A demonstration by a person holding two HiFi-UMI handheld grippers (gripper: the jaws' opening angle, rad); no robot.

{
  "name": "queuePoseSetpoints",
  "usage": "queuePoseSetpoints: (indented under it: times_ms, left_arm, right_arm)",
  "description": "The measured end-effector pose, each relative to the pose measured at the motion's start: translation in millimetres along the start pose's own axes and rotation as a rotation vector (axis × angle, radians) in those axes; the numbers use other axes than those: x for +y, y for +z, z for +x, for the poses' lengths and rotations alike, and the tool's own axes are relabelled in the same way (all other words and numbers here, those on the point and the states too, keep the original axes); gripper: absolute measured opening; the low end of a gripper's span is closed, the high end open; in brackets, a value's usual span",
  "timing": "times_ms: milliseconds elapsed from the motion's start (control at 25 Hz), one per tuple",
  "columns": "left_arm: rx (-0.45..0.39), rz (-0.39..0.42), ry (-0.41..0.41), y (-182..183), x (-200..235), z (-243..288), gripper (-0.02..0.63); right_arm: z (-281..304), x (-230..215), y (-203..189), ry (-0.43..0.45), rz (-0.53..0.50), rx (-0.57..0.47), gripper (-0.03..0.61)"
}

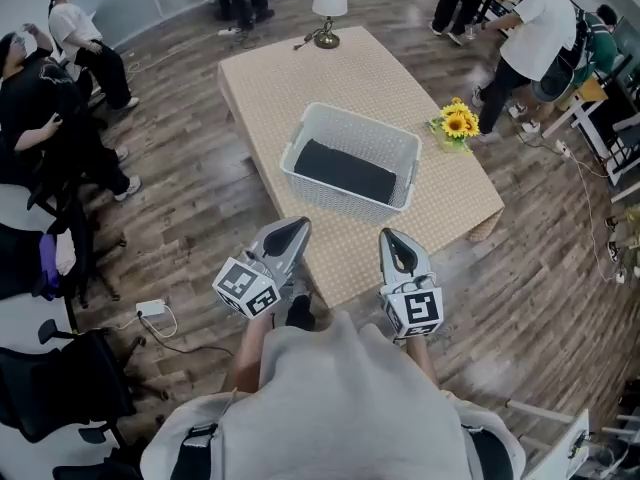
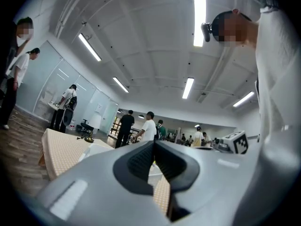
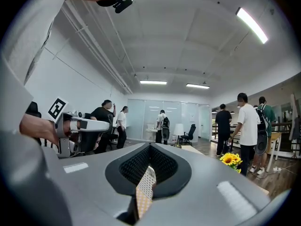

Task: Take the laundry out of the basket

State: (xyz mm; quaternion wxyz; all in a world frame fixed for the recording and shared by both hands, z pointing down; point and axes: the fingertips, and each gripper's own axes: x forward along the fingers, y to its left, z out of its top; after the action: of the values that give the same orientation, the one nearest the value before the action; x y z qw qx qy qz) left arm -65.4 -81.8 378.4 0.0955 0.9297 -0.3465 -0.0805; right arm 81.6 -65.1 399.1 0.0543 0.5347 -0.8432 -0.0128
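Observation:
A white laundry basket (image 1: 352,128) stands in the middle of a table (image 1: 290,78) covered in beige patterned cloth. Dark laundry (image 1: 345,171) lies flat in the bottom of the basket. My left gripper (image 1: 297,227) and right gripper (image 1: 389,238) hover side by side over the table's near edge, short of the basket and close to my chest. Both are shut with nothing between the jaws. In the left gripper view the jaws of the left gripper (image 2: 154,145) meet at the tip. The right gripper (image 3: 150,148) shows the same in the right gripper view.
A table lamp (image 1: 329,8) stands at the table's far end and a bunch of sunflowers (image 1: 458,125) at its right edge. People stand beyond the table, far right (image 1: 535,38), and sit at the left (image 1: 45,108). Office chairs (image 1: 60,378) crowd the left floor.

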Motion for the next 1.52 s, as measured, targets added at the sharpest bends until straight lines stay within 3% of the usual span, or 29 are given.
queuePoseSetpoints:
  times_ms: [440,840,1120,1520]
  left_arm:
    - [0.052,0.000,-0.083,20.2,107.0,77.0,0.008]
    - [0.097,-0.012,-0.192,21.1,154.5,131.2,0.008]
    - [0.128,0.012,-0.153,-0.6,157.7,153.8,0.008]
    - [0.177,0.033,-0.037,-22.3,167.1,184.4,0.008]
  right_arm:
    - [125.4,-27.4,13.5,-0.059,0.003,0.037,-0.002]
    - [187.0,-59.2,12.1,-0.122,-0.020,0.083,-0.002]
    - [196.0,-83.2,-6.8,-0.090,-0.004,0.117,-0.002]
    - [233.8,-113.6,-40.6,0.018,0.078,0.127,-0.002]
